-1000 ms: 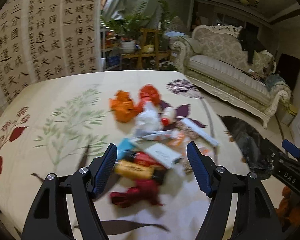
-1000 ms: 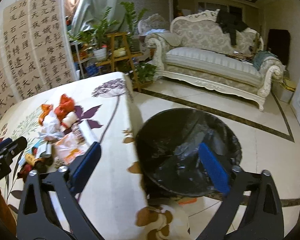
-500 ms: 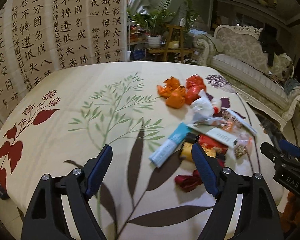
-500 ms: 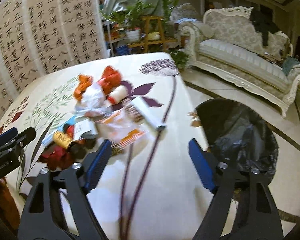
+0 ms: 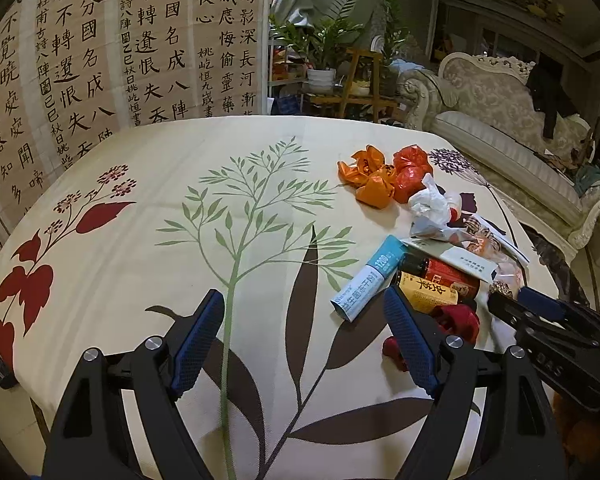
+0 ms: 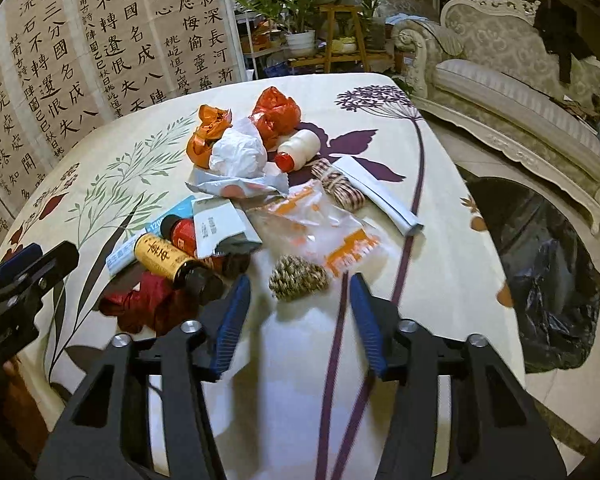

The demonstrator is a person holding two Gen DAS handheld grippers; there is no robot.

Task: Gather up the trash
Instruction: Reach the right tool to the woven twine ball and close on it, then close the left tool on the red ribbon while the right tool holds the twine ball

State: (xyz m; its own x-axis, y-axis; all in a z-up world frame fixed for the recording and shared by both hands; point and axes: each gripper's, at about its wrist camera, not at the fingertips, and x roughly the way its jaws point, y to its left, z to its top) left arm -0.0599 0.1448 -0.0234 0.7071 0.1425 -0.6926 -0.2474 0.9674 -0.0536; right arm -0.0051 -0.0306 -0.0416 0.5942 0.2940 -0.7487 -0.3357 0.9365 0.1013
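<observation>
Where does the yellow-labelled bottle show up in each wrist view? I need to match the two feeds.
Left wrist view: the yellow-labelled bottle lies right of centre, just beyond the right finger of the left hand-held gripper.
Right wrist view: the same bottle lies left of centre, on its side against the red-labelled bottle.
Shared landmark: the orange crumpled bag at the pile's far end.

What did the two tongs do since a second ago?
The right tongs swung away from the black trash bag toward the litter pile, now open in front of the small woven ball. The left tongs swung left off the pile to bare tablecloth, open. Nothing was picked up or dropped; the trash lies as before.
</observation>
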